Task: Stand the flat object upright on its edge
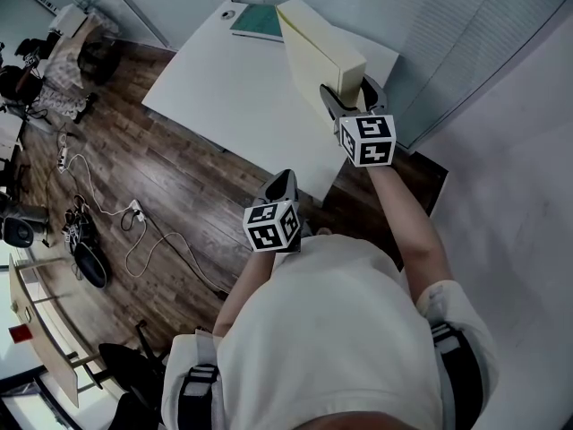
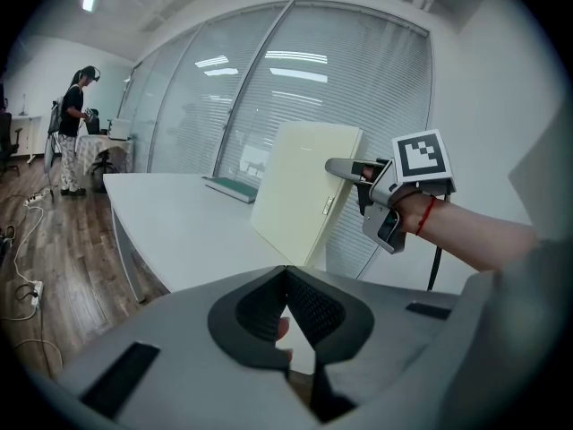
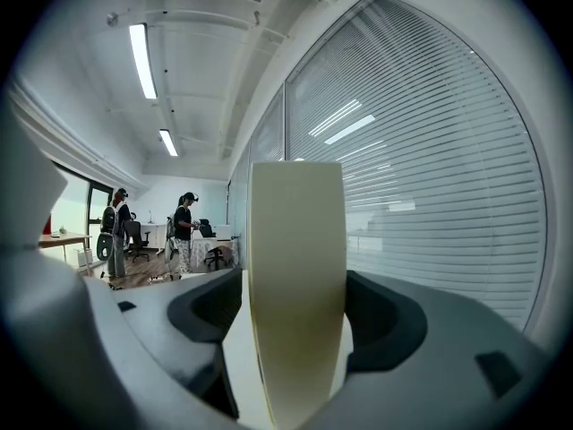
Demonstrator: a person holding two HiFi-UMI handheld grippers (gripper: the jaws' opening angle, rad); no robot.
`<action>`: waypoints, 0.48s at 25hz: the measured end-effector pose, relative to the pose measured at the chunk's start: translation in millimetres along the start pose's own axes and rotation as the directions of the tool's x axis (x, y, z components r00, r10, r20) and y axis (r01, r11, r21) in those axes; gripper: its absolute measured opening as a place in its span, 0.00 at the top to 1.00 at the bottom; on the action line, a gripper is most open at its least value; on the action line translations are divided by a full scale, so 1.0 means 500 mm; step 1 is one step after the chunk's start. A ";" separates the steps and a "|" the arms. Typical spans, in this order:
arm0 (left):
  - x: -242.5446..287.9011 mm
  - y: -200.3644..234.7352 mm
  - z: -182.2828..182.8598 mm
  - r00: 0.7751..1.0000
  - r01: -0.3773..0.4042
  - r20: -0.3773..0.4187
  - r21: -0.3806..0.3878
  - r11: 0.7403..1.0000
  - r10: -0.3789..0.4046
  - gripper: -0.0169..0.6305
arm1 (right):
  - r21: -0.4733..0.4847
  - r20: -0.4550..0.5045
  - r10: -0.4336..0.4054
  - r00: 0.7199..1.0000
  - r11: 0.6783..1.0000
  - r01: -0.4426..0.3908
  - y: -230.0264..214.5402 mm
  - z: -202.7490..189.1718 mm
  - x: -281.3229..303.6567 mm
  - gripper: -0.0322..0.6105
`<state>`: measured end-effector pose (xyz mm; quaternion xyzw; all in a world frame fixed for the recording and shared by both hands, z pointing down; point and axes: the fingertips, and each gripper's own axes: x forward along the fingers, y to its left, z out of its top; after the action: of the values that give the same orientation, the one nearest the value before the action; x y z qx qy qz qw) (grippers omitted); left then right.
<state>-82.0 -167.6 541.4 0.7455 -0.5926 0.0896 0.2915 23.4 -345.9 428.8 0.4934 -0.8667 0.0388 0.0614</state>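
The flat object is a cream box (image 1: 318, 47) that stands on its edge on the white table (image 1: 224, 97), leaning slightly. In the left gripper view the box (image 2: 300, 195) rises near the table's right end. My right gripper (image 1: 351, 95) straddles its near upper edge; in the right gripper view the box (image 3: 295, 285) fills the gap between the jaws, and thin slivers of table show beside both pads, so my right gripper (image 3: 295, 325) is open around it. My left gripper (image 1: 281, 183) hangs off the table's near edge, jaws shut (image 2: 286, 271) with nothing held.
A teal book (image 1: 260, 21) and a small round item (image 1: 227, 13) lie at the table's far end. A glass wall with blinds (image 2: 358, 88) runs close behind the box. Cables and a power strip (image 1: 134, 213) lie on the wooden floor. People (image 2: 72, 128) stand far off.
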 end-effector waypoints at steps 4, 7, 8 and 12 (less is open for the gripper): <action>-0.009 -0.005 -0.001 1.000 -0.004 0.006 -0.005 1.000 0.004 0.95 | 0.014 0.003 -0.007 1.000 1.000 0.007 0.000 -0.008 -0.029 0.41; -0.016 -0.007 0.000 1.000 -0.009 0.014 -0.012 1.000 0.009 0.95 | 0.027 0.006 -0.009 1.000 1.000 0.009 0.003 -0.013 -0.053 0.41; -0.019 -0.008 0.001 1.000 -0.010 0.016 -0.014 1.000 0.010 0.95 | 0.032 0.007 -0.007 1.000 0.999 0.007 0.006 -0.014 -0.062 0.41; -0.025 -0.017 0.001 1.000 -0.009 0.024 -0.015 1.000 0.009 0.95 | 0.071 0.005 0.013 1.000 0.997 -0.013 0.016 -0.026 -0.099 0.41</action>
<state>-77.5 -156.4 532.3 0.7417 -0.6001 0.0779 0.2895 42.5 -298.0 434.5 0.4897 -0.8682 0.0689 0.0413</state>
